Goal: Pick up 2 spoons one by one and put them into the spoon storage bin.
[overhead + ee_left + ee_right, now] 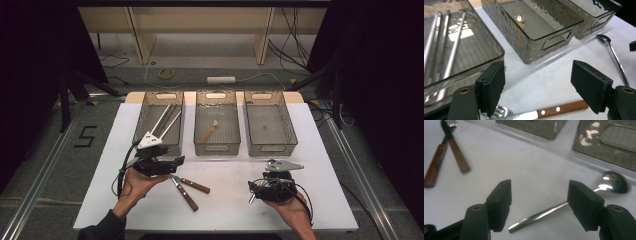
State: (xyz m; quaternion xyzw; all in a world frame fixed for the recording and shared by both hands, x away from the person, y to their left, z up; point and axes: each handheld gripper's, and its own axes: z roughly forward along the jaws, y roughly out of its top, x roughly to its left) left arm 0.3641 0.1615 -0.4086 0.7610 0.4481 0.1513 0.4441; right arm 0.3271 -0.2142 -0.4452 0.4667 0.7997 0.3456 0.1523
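Below, the spoon [564,206] lies on the table [531,170] between the wide-open, empty right claw's [539,206] jaws, untouched.

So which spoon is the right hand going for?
Find the white table and its three bins. In front of the right bin, between the right tongs, lies the spoon. It is all shiny metal; the cutlery nearby has wooden handles.

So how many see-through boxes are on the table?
3, in a row along the far edge: the left box holds long metal sticks, the middle box a small wooden-handled utensil, the right box looks empty.
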